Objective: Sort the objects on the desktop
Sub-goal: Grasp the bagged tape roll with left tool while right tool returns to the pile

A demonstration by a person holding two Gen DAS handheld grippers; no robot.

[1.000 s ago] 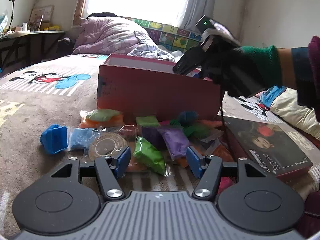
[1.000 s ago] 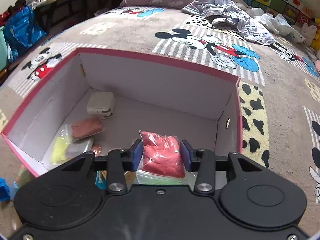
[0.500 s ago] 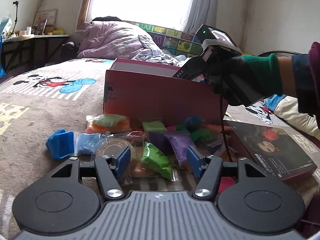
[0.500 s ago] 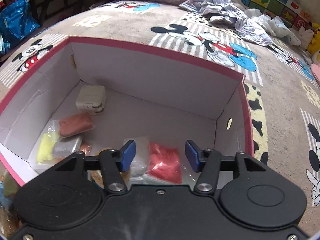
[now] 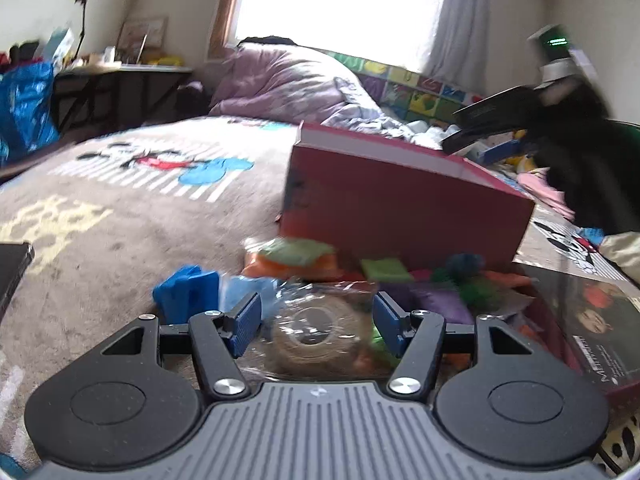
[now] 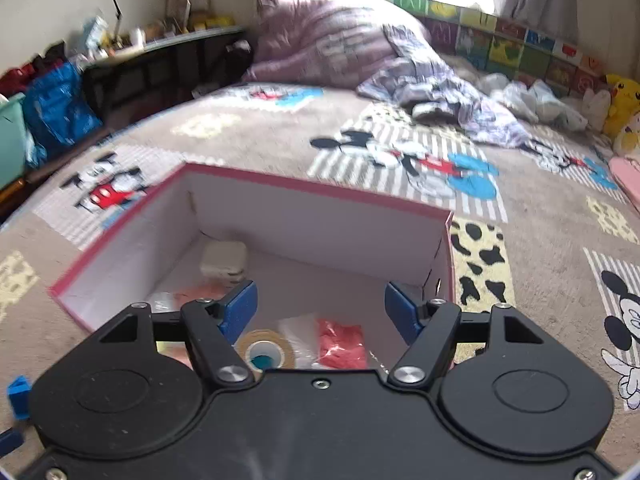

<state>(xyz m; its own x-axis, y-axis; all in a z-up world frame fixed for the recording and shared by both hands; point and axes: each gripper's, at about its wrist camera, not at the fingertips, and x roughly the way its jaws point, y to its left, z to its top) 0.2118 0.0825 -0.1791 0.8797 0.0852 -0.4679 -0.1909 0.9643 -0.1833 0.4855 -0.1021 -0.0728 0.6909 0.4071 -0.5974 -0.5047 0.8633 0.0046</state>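
Note:
A red box [image 5: 404, 200] stands on the Mickey blanket; its white inside shows in the right wrist view [image 6: 304, 216]. Inside lie a red clay bag [image 6: 342, 344], a tape roll [image 6: 264, 350] and a white charger [image 6: 223, 259]. My right gripper [image 6: 320, 312] is open and empty above the box. My left gripper [image 5: 316, 322] is open, low over a clear tape roll [image 5: 314, 334] in the pile of clay bags in front of the box. A blue piece [image 5: 186, 294] lies left of the pile. The right gripper also shows in the left wrist view [image 5: 500, 116], above the box.
A dark book [image 5: 592, 320] lies right of the pile. A dark flat object [image 5: 12, 268] sits at the left edge. Bedding [image 6: 340, 52] and soft toys [image 6: 620, 108] lie beyond the box. A desk [image 5: 120, 76] stands at the back left.
My right gripper let go of the red clay bag into the box, opened wide and rose back. My left gripper shifted left, from the green bag to the clear tape roll.

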